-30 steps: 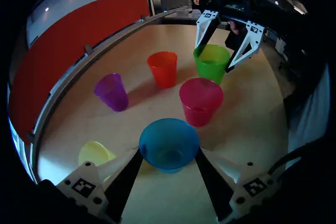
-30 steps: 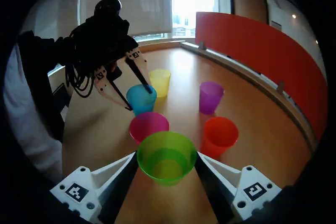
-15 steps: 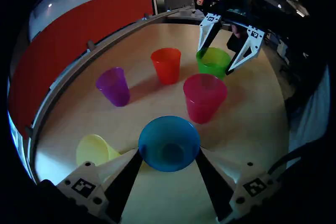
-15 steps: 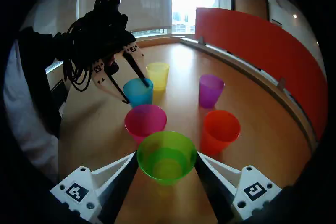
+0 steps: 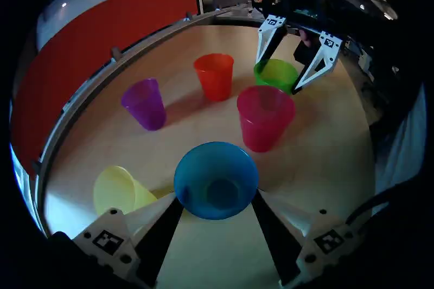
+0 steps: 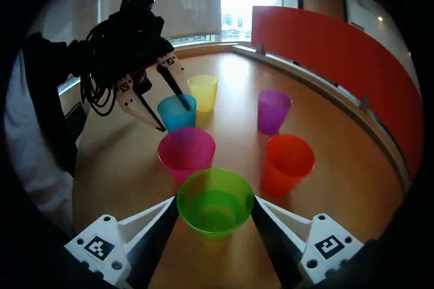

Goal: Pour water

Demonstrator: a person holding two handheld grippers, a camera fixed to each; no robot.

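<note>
- Blue cup (image 5: 216,179): just this side of pink cup (image 5: 265,115) in left gripper view; left gripper (image 5: 217,199) clamped on it, finger each side; looks empty
- Green cup (image 6: 215,202): opp. side of pink cup, just beside it; right gripper (image 6: 215,199) closed on it; appears part-filled w/ water
- Step (est.): both cups held, pre-pour
- Next: bring green rim over blue mouth, tilt slowly, keep blue cup upright

The blue cup (image 5: 217,180) and green cup (image 6: 216,218) looked like smooth, translucent plastic. The table (image 5: 325,148) was pale wood-look laminate with a soft sheen. Fingers (image 6: 135,224) of the right gripper (image 6: 215,200) were matt white plastic, black along their inner faces.
</note>
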